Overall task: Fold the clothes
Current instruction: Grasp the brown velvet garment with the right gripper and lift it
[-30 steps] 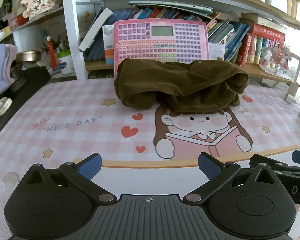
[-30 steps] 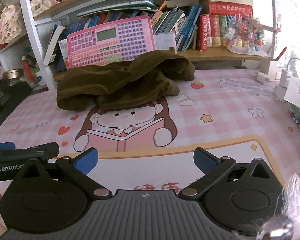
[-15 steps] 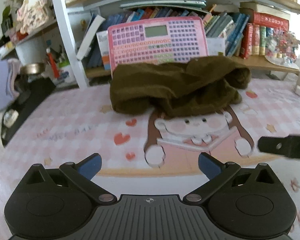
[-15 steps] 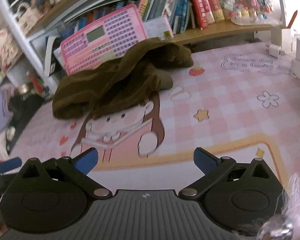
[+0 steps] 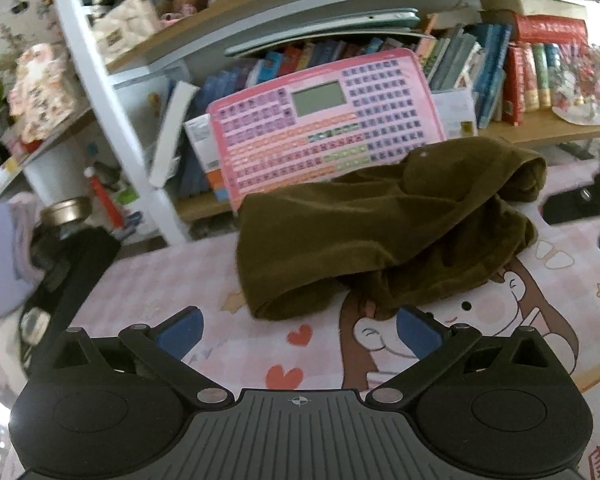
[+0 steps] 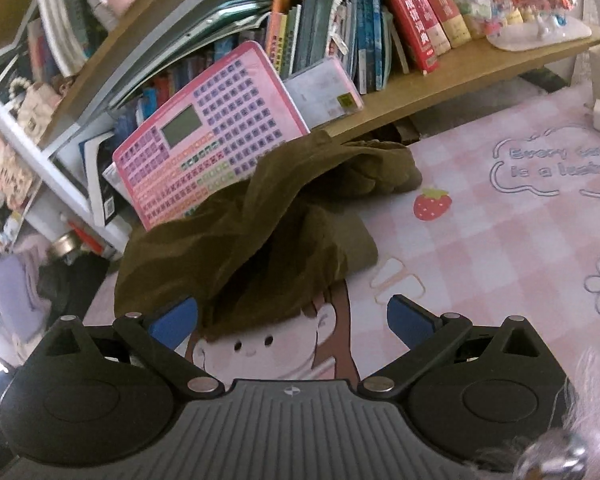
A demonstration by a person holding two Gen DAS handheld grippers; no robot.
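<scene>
A crumpled dark olive-brown garment (image 5: 384, 232) lies in a heap at the back of a pink cartoon desk mat (image 5: 204, 264), partly leaning on a pink toy keyboard. It also shows in the right wrist view (image 6: 260, 236). My left gripper (image 5: 298, 330) is open and empty, its blue fingertips just short of the garment's near edge. My right gripper (image 6: 292, 320) is open and empty, close over the garment's front edge. Part of the right gripper (image 5: 580, 204) shows dark and blurred at the right of the left wrist view.
A pink toy keyboard (image 5: 324, 136) stands against a bookshelf (image 6: 380, 32) behind the garment. A white shelf post (image 5: 112, 120), a black object (image 5: 72, 264) and lilac cloth (image 5: 0, 256) sit at the left. The mat (image 6: 520, 240) spreads out to the right.
Both grippers have moved forward toward the garment, which now looms larger. The right gripper has tilted and swung toward the garment's right part. Both stay open.
</scene>
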